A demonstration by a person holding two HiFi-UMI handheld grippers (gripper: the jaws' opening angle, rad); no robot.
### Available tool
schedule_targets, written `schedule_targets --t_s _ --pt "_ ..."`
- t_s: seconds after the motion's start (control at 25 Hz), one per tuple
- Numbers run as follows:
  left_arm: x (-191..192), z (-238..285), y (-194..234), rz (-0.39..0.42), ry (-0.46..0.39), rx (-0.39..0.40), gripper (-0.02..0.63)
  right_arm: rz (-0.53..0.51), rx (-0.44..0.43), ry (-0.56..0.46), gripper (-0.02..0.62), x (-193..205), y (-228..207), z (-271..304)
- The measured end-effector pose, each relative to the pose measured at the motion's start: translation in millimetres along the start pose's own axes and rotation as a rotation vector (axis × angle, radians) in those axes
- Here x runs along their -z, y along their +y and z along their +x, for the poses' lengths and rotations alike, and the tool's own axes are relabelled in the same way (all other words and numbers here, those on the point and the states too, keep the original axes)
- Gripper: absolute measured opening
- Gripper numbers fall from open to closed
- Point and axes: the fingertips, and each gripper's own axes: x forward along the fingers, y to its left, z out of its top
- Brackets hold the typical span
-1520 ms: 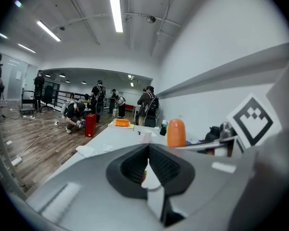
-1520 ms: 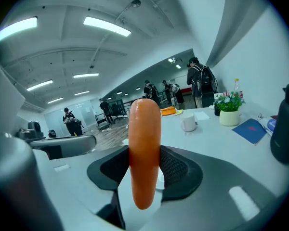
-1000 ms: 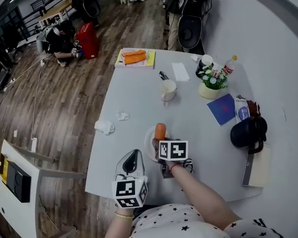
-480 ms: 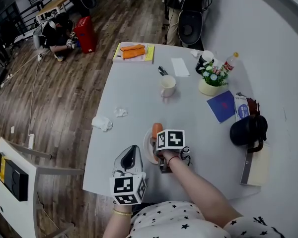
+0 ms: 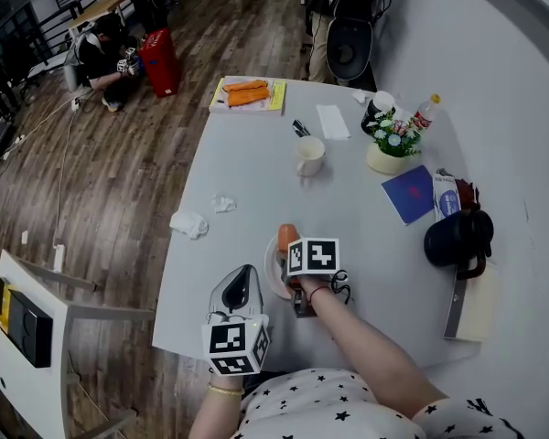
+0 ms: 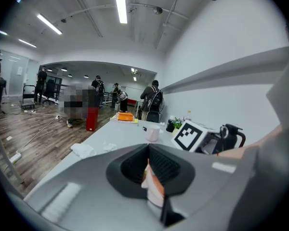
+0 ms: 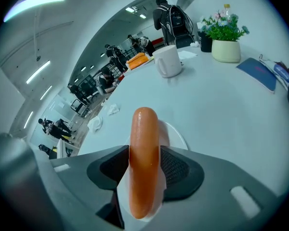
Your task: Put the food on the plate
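Head view | right gripper jaws clamp sausage above plate | left gripper jaws closed, empty

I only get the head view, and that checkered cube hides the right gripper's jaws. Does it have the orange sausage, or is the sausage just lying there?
Observer: It has it. In the right gripper view, the right gripper is shut on the sausage, which pokes out ahead of the jaws.
Operator: Is the plate under it?
Observer: The white plate shows right under the sausage's front end. I cannot tell whether they touch.
Operator: And the other gripper?
Observer: In the left gripper view, the left gripper has its jaws together, with nothing held between them.
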Motion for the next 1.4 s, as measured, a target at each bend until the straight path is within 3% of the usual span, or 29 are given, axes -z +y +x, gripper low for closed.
schedule_targets --t_s 0.2,0.32,0.44,0.68,1.08,1.4 --pt "-0.1 -2.6 -5.6 0.007 -0.004 0.008 0.008 -0.034 -0.057 -0.161 0.205 -10.2 7.7 -39.9" --pt "-2.7 -6.2 -11.6 0.013 -0.015 0.017 0.008 -0.104 -0.116 -0.314 0.136 -17.1 21.3 -74.9" --pt "-4.3 -11.6 -18.6 0.023 -0.026 0.026 0.008 -0.215 -0.136 -0.485 0.024 -20.3 34.8 -111.8" --pt "-3.5 -34.2 -32.9 0.043 -0.055 0.037 0.008 -0.322 -0.151 -0.67 0.0 1.7 58.3 -170.4" --pt "16.1 -81.4 -50.7 0.054 -0.053 0.031 0.008 -0.321 -0.183 -0.716 -0.002 48.5 70.8 -209.4" --pt "18.9 -97.8 -58.7 0.061 -0.055 0.035 0.008 -0.366 -0.152 -0.704 -0.003 67.0 73.5 -220.2"
